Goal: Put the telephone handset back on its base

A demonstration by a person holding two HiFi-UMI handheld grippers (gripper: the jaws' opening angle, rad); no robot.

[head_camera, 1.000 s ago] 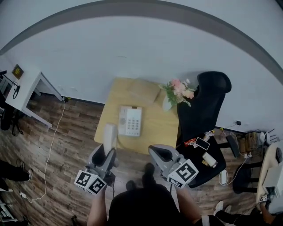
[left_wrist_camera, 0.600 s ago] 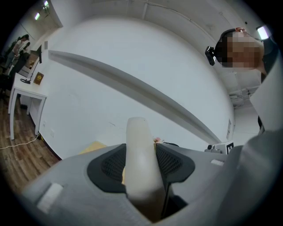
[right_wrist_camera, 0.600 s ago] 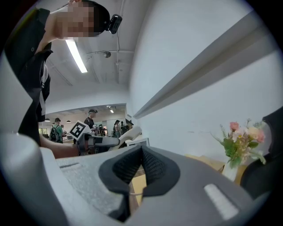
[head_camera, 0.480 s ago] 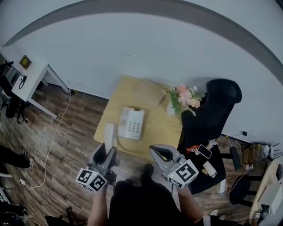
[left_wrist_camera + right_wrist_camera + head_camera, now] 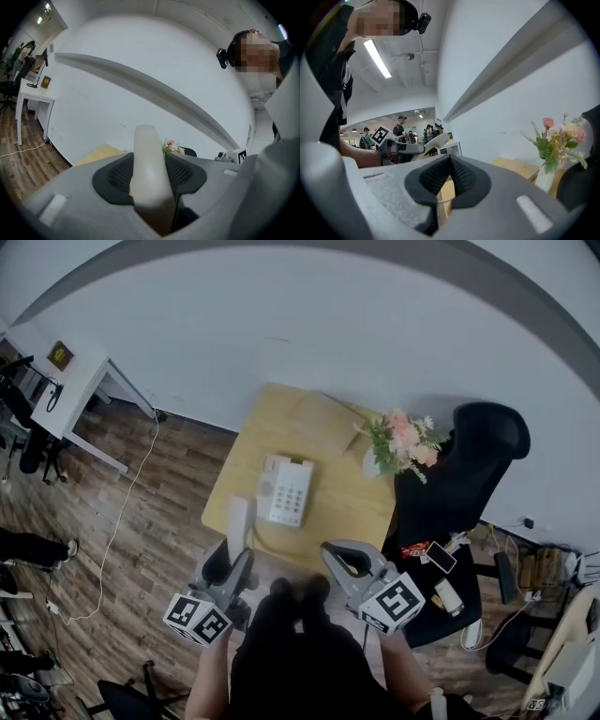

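The left gripper is clenched on the white handset, which stands up between its pads. It hangs over the near edge of the tabletop, close to the near left corner. The telephone base lies flat toward the left edge, just beside the handset but apart from it, and its cradle is empty. I judge that the carrying step is in hand: the handset is lifted but not yet put back. The next move calls for bringing it to the right over the base, laying it down along the cradle, and only then opening the jaws.

The right gripper is closed on nothing and waits before the near edge.

The head view shows the gap between handset and base. The left gripper view shows the firm grasp, but there the base is hidden behind the gripper itself. The right gripper view shows its own pads pressed together.
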